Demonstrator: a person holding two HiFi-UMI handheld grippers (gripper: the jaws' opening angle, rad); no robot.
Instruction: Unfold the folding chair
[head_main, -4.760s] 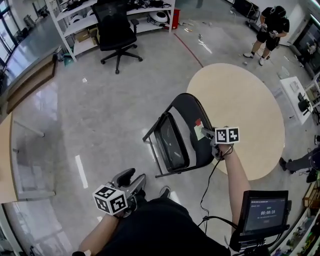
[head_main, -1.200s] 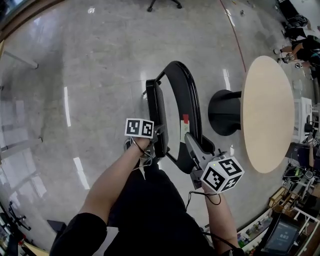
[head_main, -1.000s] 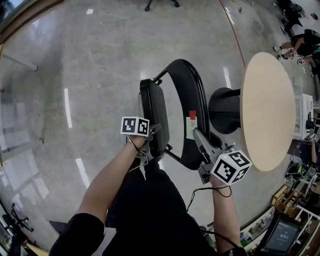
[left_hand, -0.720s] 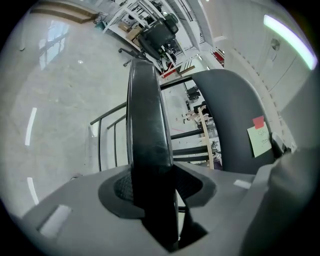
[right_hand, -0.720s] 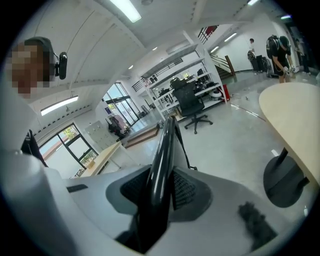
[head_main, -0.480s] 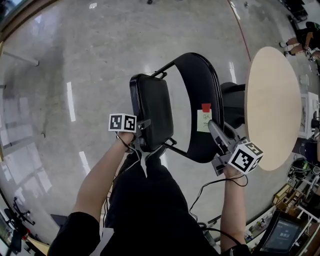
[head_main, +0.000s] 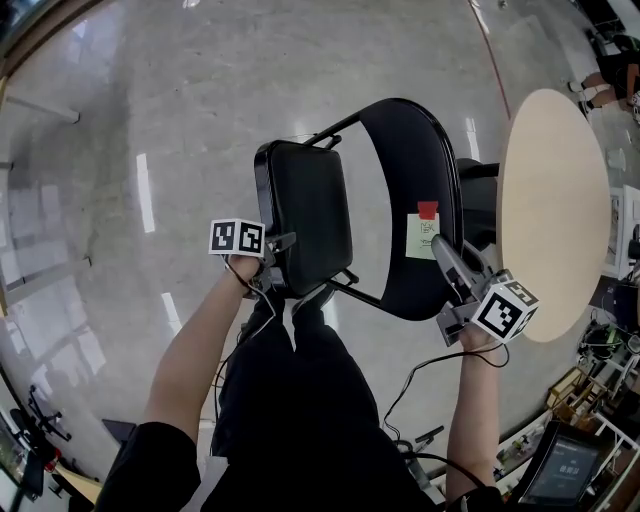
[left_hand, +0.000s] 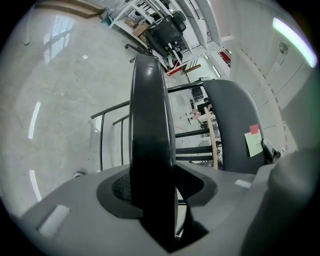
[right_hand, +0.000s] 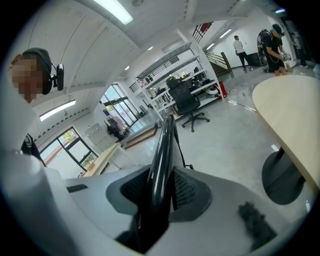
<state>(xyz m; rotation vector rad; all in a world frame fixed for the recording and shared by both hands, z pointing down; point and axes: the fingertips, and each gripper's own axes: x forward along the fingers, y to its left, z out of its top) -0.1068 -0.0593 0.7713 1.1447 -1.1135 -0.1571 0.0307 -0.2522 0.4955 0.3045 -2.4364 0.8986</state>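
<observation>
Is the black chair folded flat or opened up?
Partly opened. The seat stands angled away from the backrest, with floor showing between them. Whether it is opened all the way, I cannot tell.

Big open hall, and it looks like a lab or workshop to me. There's polished concrete floor under my feet, with a red line running across it just past the round table. Beyond the table I've got white shelving racks stacked with gear and a black office chair in front of them. Behind the table there's a staircase and people standing about. Strip lights run overhead, and there are tall windows well away from the table.
</observation>
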